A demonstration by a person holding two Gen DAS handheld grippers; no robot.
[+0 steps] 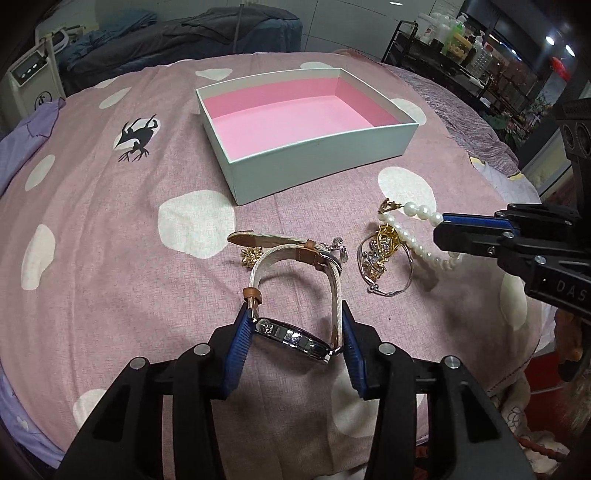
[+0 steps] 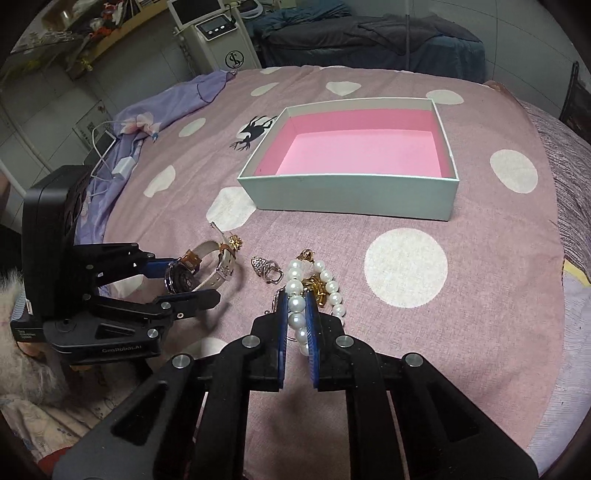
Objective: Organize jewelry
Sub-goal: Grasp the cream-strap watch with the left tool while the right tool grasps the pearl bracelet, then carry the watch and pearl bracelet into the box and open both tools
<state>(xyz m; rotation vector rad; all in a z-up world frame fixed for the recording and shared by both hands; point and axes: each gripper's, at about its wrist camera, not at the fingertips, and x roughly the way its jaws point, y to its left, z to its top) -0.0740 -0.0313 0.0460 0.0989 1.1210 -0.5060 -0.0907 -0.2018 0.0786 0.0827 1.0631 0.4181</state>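
Observation:
My left gripper (image 1: pixel 295 314) is shut on a watch (image 1: pixel 295 336) with a white strap and tan loops, its blue pads touching both sides of the watch on the bed. It also shows in the right wrist view (image 2: pixel 184 277). My right gripper (image 2: pixel 295 299) is shut on a white pearl bracelet (image 2: pixel 295 295), which lies over a gold and silver bracelet (image 1: pixel 384 254). The right gripper shows in the left wrist view (image 1: pixel 443 232). An open grey box with pink lining (image 1: pixel 306 162) stands farther back, also in the right wrist view (image 2: pixel 351 195).
A small gold flower piece (image 1: pixel 251 255) and a silver ring piece (image 2: pixel 264 271) lie between the watch and the bracelets. The pink dotted bedspread (image 1: pixel 110 221) covers the bed. A purple sheet (image 2: pixel 166 103) and white machine (image 2: pixel 218 33) are at the far left.

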